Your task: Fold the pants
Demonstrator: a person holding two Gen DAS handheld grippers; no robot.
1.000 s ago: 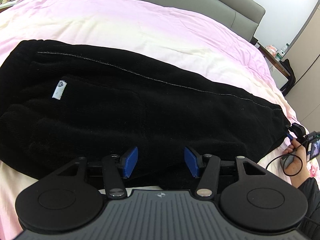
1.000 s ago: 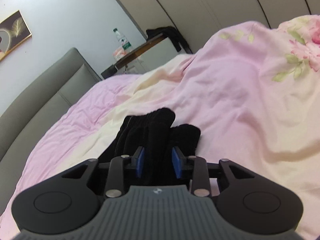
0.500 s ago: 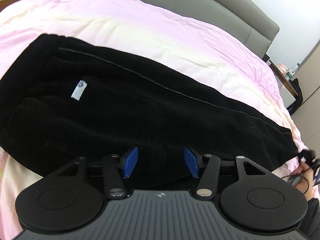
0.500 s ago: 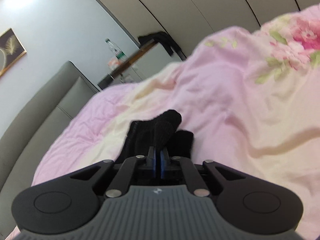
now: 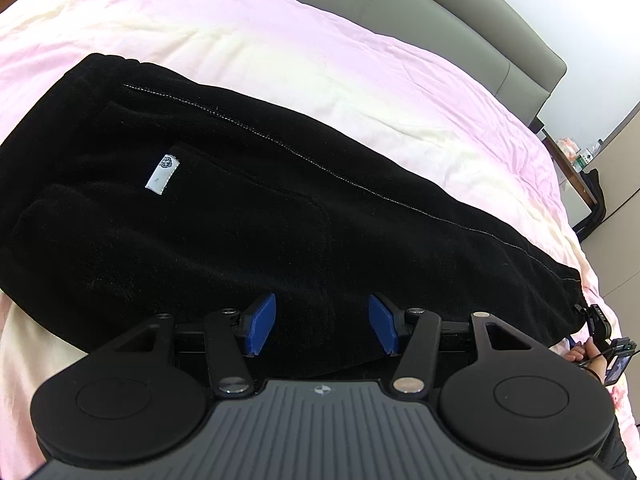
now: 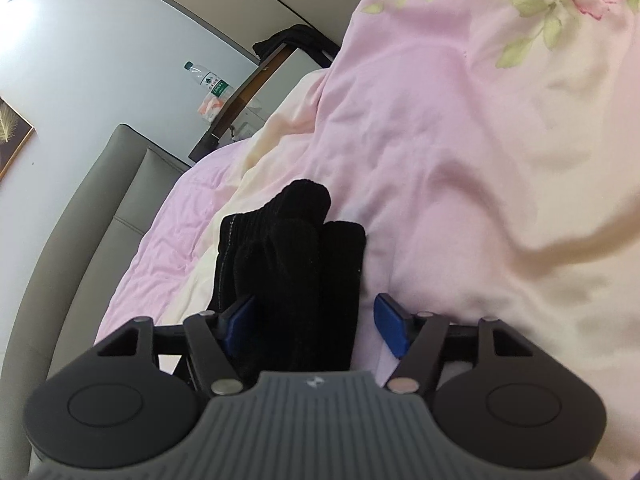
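Two claws hang spread over the black pants, which lie lengthwise on the pink bed. The left claw gapes above the near edge; the right claw straddles the bunched leg cuffs, gripping nothing.

pants: matt black fleecy cloth | bedspread: smooth pink cloth | headboard: grey, possibly leatherette | finger pads: blue matt plastic
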